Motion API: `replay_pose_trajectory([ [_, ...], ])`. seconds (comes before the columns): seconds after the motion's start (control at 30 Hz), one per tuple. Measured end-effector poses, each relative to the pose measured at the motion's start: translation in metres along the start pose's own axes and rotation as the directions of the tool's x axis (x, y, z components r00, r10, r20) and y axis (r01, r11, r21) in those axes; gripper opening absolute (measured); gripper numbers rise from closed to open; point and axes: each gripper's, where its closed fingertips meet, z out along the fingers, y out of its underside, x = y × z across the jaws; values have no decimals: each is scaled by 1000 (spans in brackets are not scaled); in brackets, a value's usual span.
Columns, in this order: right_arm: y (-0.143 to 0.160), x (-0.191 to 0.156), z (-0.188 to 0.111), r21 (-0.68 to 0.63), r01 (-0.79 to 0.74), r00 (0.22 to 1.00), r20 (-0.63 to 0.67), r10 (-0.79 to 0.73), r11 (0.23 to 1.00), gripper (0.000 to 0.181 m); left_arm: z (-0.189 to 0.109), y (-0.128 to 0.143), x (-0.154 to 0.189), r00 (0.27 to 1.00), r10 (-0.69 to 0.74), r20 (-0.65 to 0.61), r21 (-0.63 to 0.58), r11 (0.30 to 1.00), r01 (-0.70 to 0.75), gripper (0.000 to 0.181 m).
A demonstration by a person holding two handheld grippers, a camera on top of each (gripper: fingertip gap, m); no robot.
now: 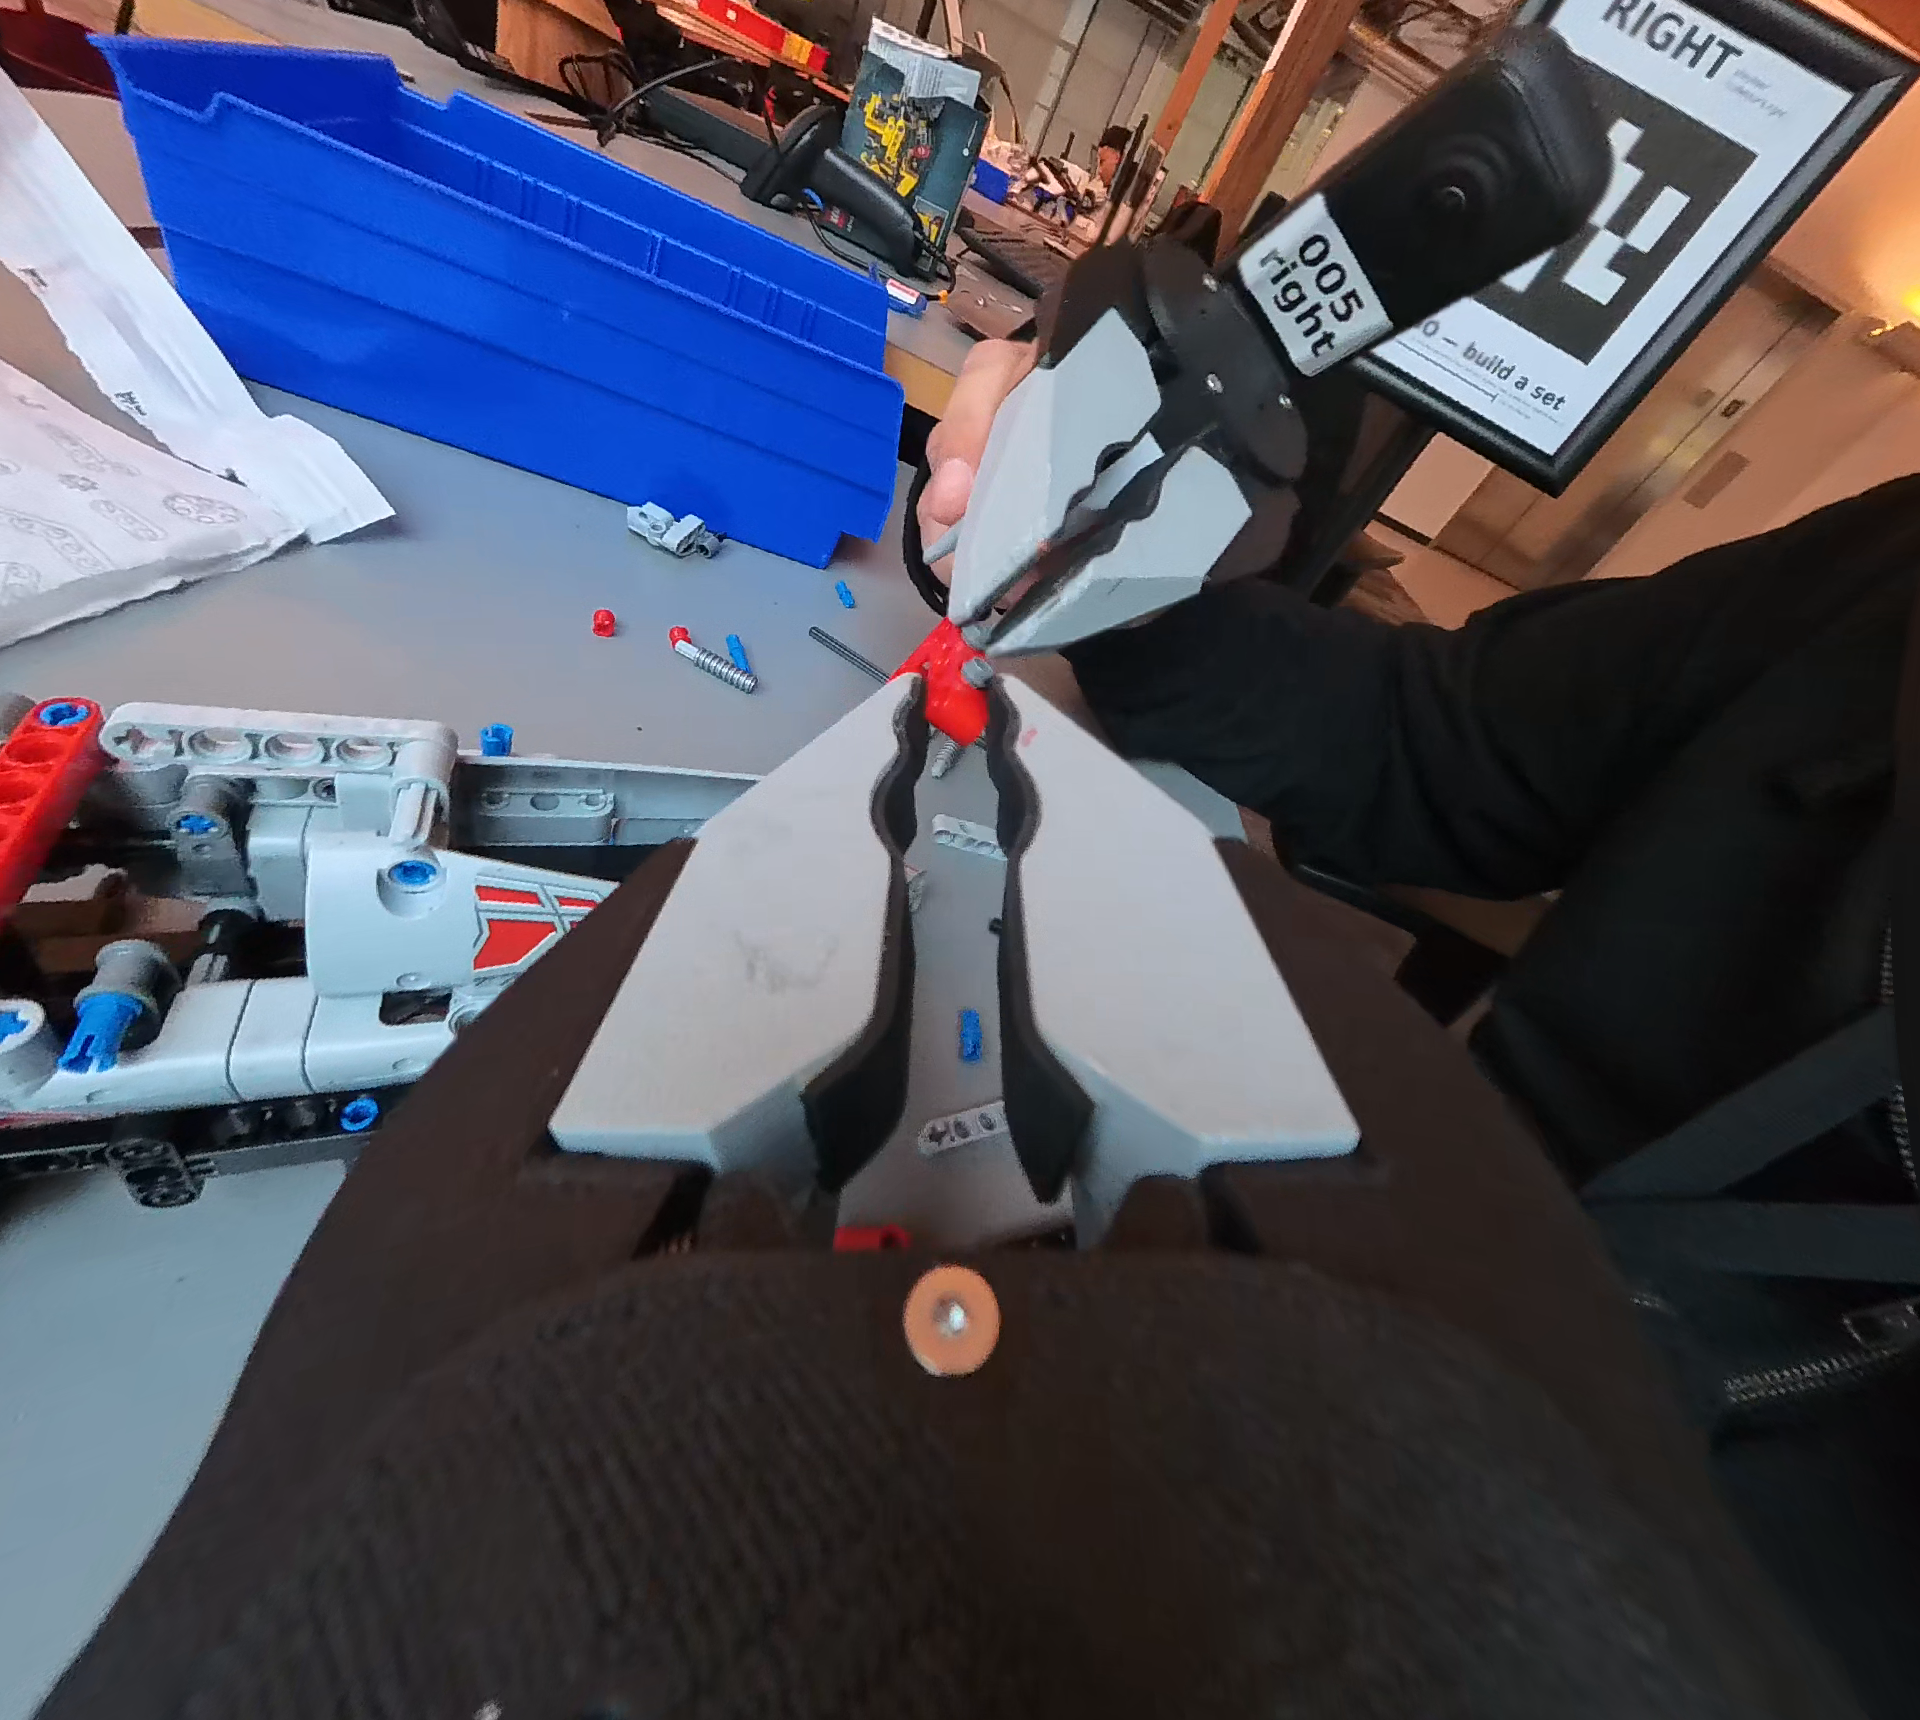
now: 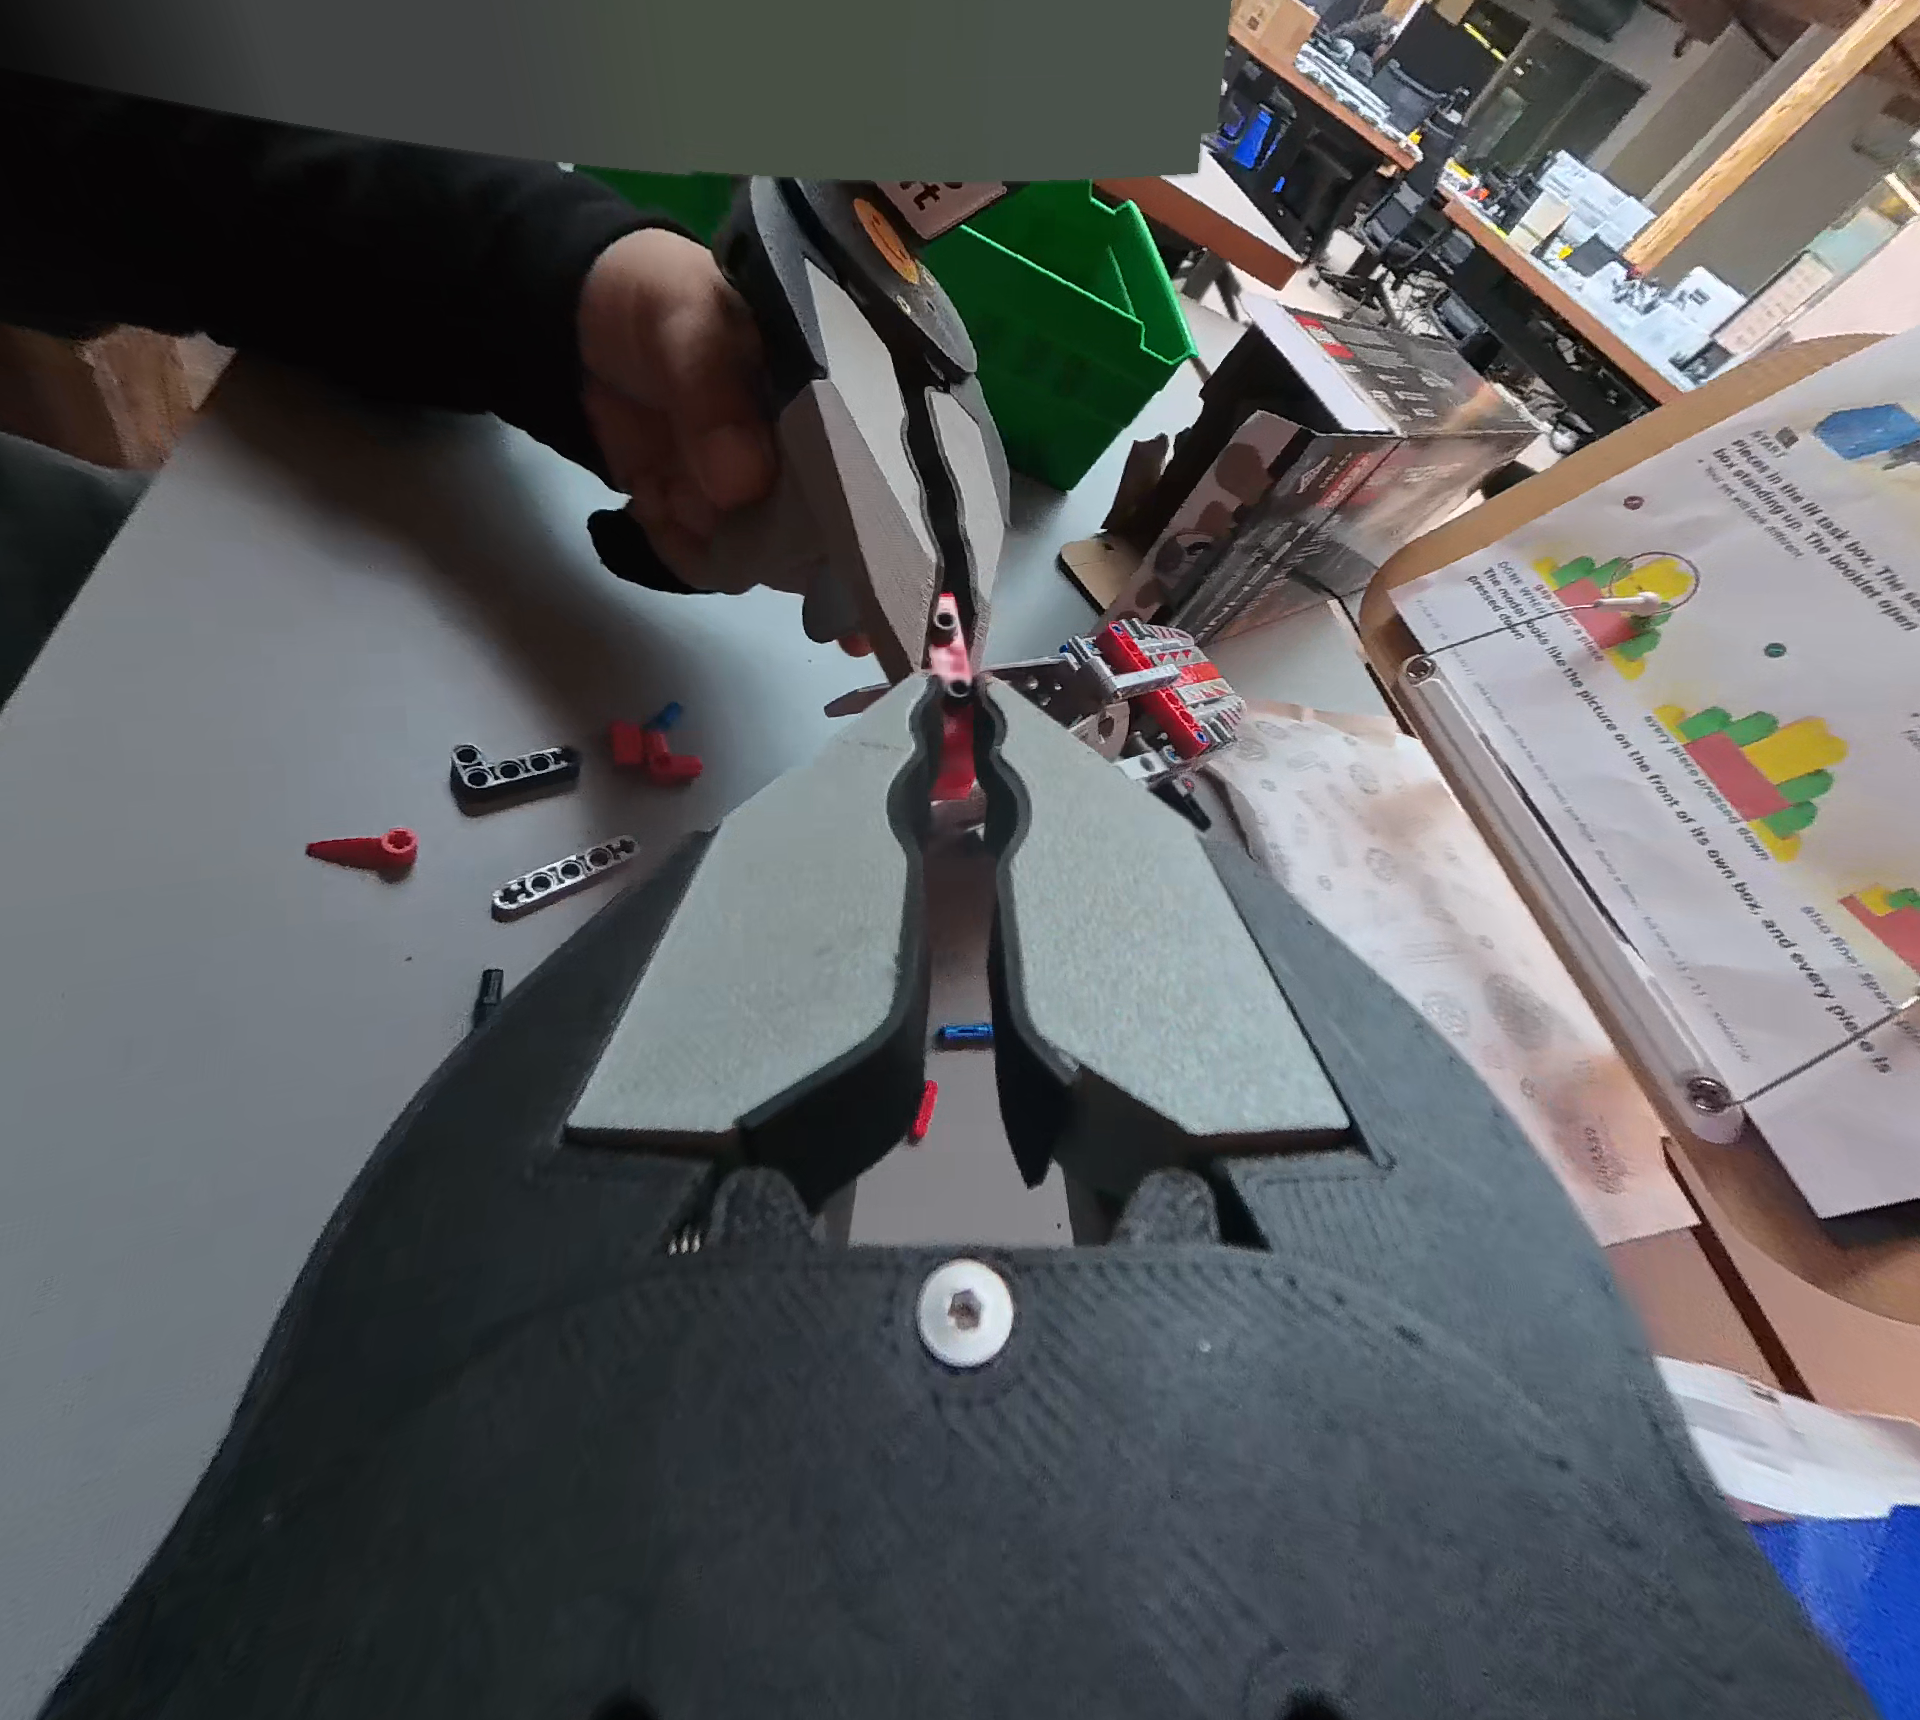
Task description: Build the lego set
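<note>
Both grippers [image 1: 951,704] [image 2: 951,694] clamped on red piece [image 1: 951,694].

Bright indoor light, soft shadows, strong fisheye warp, blurred edges.

Workshop: long workbenches [image 1: 727,23], exposed timber beams [image 2: 1756,112]

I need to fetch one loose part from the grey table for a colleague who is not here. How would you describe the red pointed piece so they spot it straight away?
On the grey table, look at the loose parts to the left of the right gripper. Beside a black L-shaped beam and a flat grey holed beam lies the red pointed piece. It alone tapers to a point from a round ring end.
</note>
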Motion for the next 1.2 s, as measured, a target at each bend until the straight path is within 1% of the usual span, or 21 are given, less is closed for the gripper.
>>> replay_pose_trajectory([
  [0.1, 0, 1, 0, -6, 15, 1000, -8, -15, 1000, 0, 0, 0, -1, 1000, 19, 15, -2, 1000, -19, 9],
  [0.27, 4, 0, 2, -30, 69, 997, -27, -70, 997, 0, 0, 2, -3, 1000, 7, 20, -14, 1000, -7, 9],
  [0.4, 5, 0, 2, -70, 115, 992, -50, -119, 991, 0, 0, 4, -4, 1000, 9, 28, -18, 1000, -8, 9],
  [0.53, 7, 5, 7, -59, 29, 997, -67, -33, 998, 0, -2, 2, -11, 998, -27, 53, 13, 1000, 26, 9],
  [0.6, 10, 6, 7, -62, -16, 999, -53, 13, 998, 0, -1, 5, -14, 997, -20, 81, 0, 1000, 20, 9],
  [0.73, 11, 7, 8, -79, 25, 996, -80, -31, 997, 0, -1, 7, -16, 995, -48, 89, -5, 999, 49, 9],
  [0.77, 8, 7, 7, -57, 22, 996, -82, -26, 998, 0, -1, 8, -19, 993, -53, 108, -11, 998, 55, 9],
  [0.8, 0, 8, 5, -6, 12, 996, -89, -12, 1000, 0, -2, 15, -28, 986, -27, 162, -51, 998, 36, 9],
  [0.83, -8, 11, 1, 35, -11, 995, -94, 15, 999, 0, -2, 18, -30, 985, -1, 175, -75, 997, 14, 9],
  [0.9, -10, 19, -6, 55, -57, 993, -101, 62, 997, 0, -2, 6, -19, 994, -20, 104, -7, 1000, 21, 9],
  [0.97, -6, 24, -9, 67, -118, 989, -87, 123, 991, 0, -2, 6, -20, 994, -24, 107, -9, 1000, 25, 9],
  [1.03, -6, 23, -10, 90, -173, 983, -41, 177, 981, 0, -1, 6, -18, 995, -26, 95, 0, 1000, 27, 9],
  [1.13, -3, 16, -4, 70, -185, 983, -3, 185, 980, 0, 0, 2, -14, 997, -44, 66, 22, 999, 42, 9],
  [1.2, 0, 10, 0, 55, -175, 984, 16, 175, 983, 6, 0, 0, -11, 997, -55, 44, 35, 998, 54, 9],
])
